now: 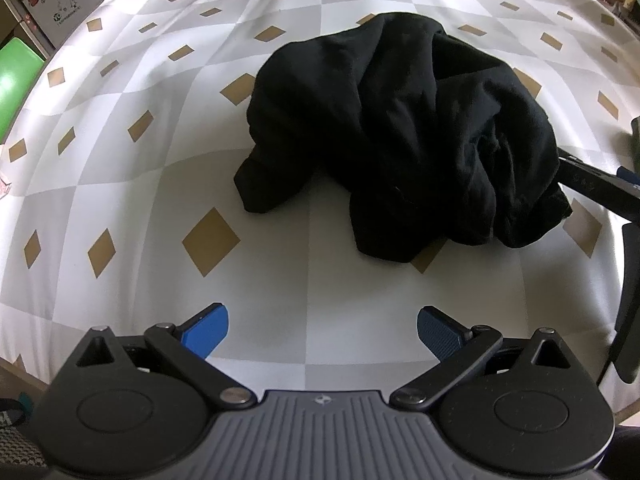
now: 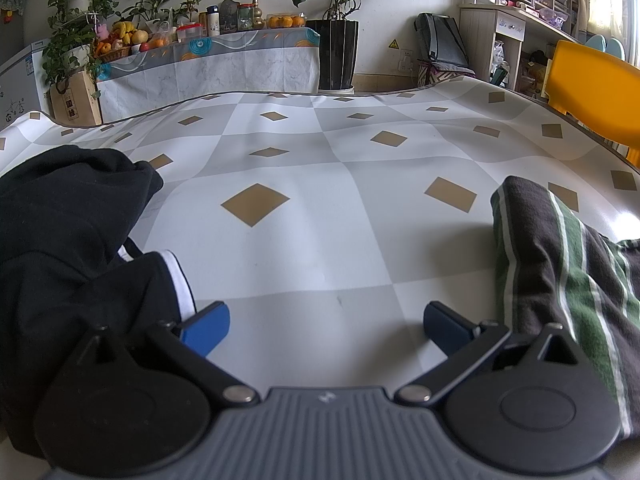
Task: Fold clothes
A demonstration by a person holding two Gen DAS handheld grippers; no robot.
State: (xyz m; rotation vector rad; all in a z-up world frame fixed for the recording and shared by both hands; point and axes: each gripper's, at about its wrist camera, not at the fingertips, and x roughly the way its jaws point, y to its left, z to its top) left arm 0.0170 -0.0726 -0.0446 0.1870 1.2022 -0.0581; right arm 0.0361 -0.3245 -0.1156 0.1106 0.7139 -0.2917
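Note:
A crumpled black garment (image 1: pixel 400 128) lies in a heap on the checkered tablecloth (image 1: pixel 160 184), ahead of my left gripper (image 1: pixel 322 330), which is open and holds nothing. In the right wrist view the same black garment (image 2: pixel 68 232) fills the left side, with a white-edged cuff (image 2: pixel 180 280) beside the left blue pad. My right gripper (image 2: pixel 326 326) is open over bare cloth, nothing between its fingers. A green, black and white striped garment (image 2: pixel 572 280) lies to its right. Part of the right gripper (image 1: pixel 600 188) shows at the right edge of the left wrist view, touching the black heap.
The tablecloth (image 2: pixel 320 216) has grey and white squares with tan diamonds. A yellow chair (image 2: pixel 592 92) stands at the table's right edge, a green chair (image 1: pixel 16 76) at the left. Behind the table are a sideboard with fruit and jars (image 2: pixel 200 40), potted plants (image 2: pixel 336 52) and shelves (image 2: pixel 520 20).

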